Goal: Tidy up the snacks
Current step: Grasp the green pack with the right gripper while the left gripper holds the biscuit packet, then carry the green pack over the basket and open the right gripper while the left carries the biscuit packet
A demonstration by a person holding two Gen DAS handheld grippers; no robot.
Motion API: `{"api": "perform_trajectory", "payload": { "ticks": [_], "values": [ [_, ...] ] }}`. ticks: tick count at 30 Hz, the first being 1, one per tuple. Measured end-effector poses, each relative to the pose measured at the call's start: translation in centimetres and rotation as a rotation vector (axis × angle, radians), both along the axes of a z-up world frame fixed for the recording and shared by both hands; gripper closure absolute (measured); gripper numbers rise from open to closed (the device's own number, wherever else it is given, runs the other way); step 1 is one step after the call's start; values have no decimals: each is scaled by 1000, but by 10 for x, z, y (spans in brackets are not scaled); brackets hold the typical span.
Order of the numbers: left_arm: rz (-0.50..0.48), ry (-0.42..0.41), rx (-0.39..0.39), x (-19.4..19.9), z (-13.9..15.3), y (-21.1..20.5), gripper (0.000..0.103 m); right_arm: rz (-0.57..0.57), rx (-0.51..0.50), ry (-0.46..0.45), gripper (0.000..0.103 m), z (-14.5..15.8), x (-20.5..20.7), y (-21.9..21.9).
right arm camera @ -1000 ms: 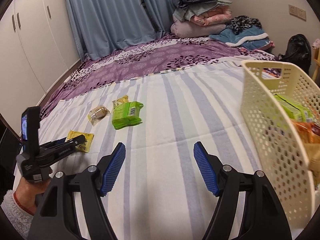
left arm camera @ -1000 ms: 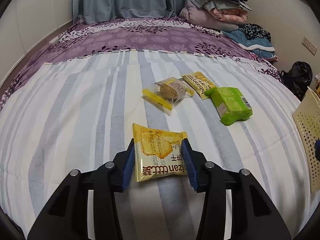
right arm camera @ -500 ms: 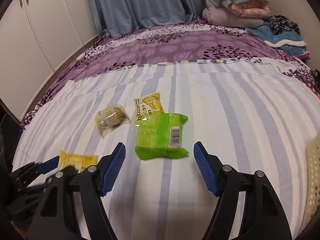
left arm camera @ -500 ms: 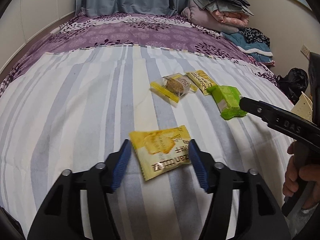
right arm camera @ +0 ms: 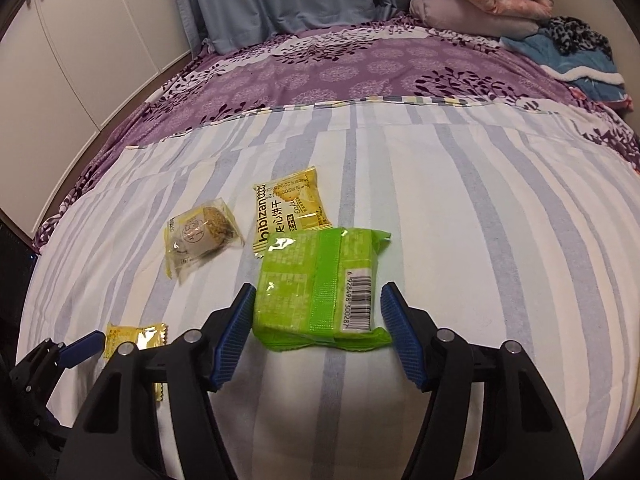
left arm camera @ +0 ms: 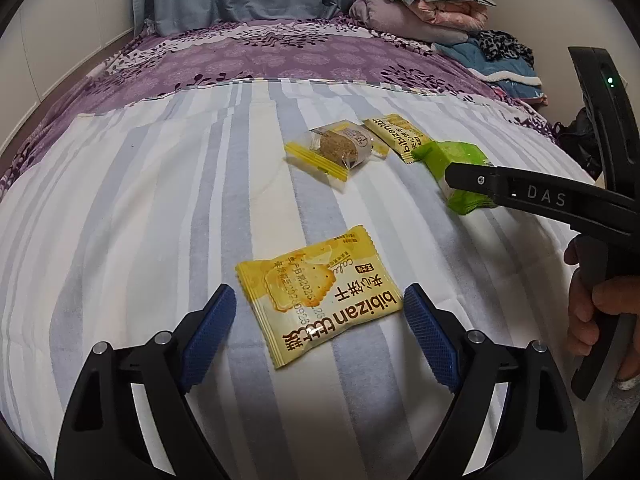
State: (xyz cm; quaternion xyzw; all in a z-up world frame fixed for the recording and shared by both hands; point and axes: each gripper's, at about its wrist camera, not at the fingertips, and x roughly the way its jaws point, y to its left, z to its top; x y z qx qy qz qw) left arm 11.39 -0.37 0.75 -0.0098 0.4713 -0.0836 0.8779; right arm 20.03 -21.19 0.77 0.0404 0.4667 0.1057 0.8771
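On the striped blanket (left arm camera: 120,208) of a bed lie 4 snack packets. The left gripper (left arm camera: 320,320) points down at the nearest yellow biscuit packet (left arm camera: 320,296), which lies flat between its blue pads (left arm camera: 208,332); the jaws are opening and neither pad touches the wrapper, a gap showing on each side. Farther along the blanket, a clear-wrapped round cake (left arm camera: 340,148) sits just beside a second yellow packet (left arm camera: 394,136), whose near corner is overlapped by the green packet (left arm camera: 456,160). The right gripper (right arm camera: 318,332) straddles that green packet (right arm camera: 320,288), barcode side up, and its jaws are closing around it; the left pad looks to be at the wrapper's edge, the right pad just beside it, and a firm pinch cannot be confirmed. From the left wrist view, one black finger of the right gripper (left arm camera: 520,192) crosses in front of the green packet, and a hand (left arm camera: 600,304) grips its handle at the right edge. In the right wrist view, the left gripper's blue tip (right arm camera: 84,344) shows at lower left beside the yellow biscuit packet (right arm camera: 136,334). A purple floral cover (right arm camera: 360,68) spreads behind, with folded bedding (right arm camera: 480,4) stacked at the far corner.
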Motion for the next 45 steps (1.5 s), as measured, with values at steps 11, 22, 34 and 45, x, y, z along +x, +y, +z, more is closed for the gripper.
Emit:
{"api": "perform_trajectory", "payload": {
  "ticks": [11,22,34,45],
  "values": [
    [-27,2,21,-1,4,24,16,-51,43,-17,45,13,-31,-28],
    [-155,-7,75,23,-3,14,15,-59,49,1,45,8,-55,-39],
    [-136,-15,46,25,4,8,55,-77,57,14,33,2,-49,-40],
    [-86,-53,-1,-2,34,12,55,-74,27,-7,44,6,-54,-35]
  ]
}}
